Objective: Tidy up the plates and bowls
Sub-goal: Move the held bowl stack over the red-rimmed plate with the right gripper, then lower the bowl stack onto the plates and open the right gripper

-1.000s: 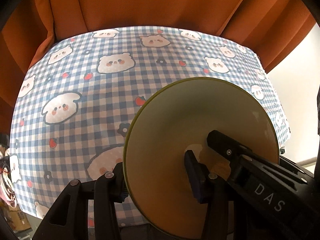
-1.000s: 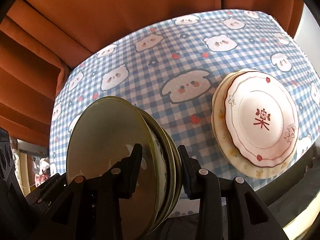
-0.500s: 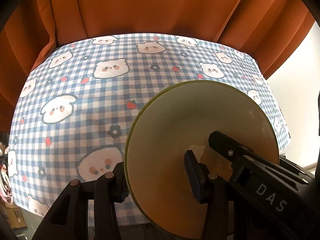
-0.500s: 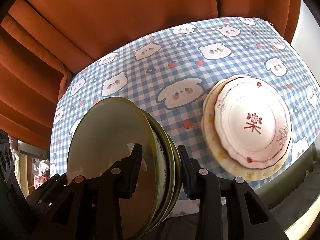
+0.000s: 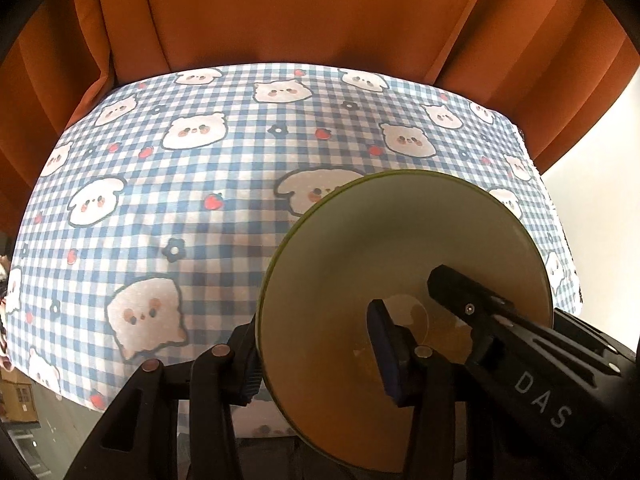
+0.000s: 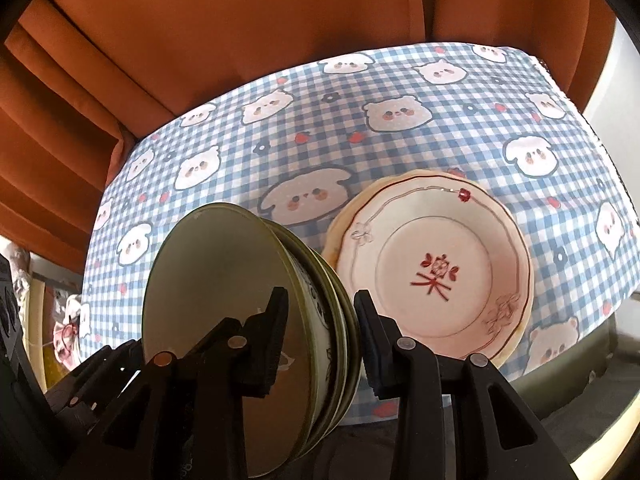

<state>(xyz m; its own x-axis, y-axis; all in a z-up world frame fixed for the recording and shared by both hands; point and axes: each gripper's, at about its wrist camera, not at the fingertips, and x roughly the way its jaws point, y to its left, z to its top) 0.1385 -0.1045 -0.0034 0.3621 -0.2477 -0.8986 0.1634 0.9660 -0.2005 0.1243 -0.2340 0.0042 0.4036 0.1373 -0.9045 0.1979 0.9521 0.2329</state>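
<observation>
A stack of green bowls (image 5: 400, 264) hangs over the table's near edge, gripped at opposite rims by both grippers. My left gripper (image 5: 316, 352) is shut on the left rim, one finger inside the top bowl and one outside. My right gripper (image 6: 322, 320) is shut on the other rim of the same bowl stack (image 6: 224, 300); its black arm (image 5: 520, 344) shows in the left wrist view. A white plate with a red motif (image 6: 436, 268) lies on a yellowish plate (image 6: 514, 338) on the cloth, just right of the bowls.
The table wears a blue checked cloth with bear faces (image 5: 200, 184). Orange curtains (image 5: 320, 12) hang right behind its far edge. The cloth's right edge (image 6: 592, 136) borders a pale wall. Clutter sits low beyond the left edge (image 6: 64, 332).
Both grippers have carried the bowl stack sideways together. The table now looks farther off, and the plates have drifted toward the middle of the right wrist view. The grip is unchanged.
</observation>
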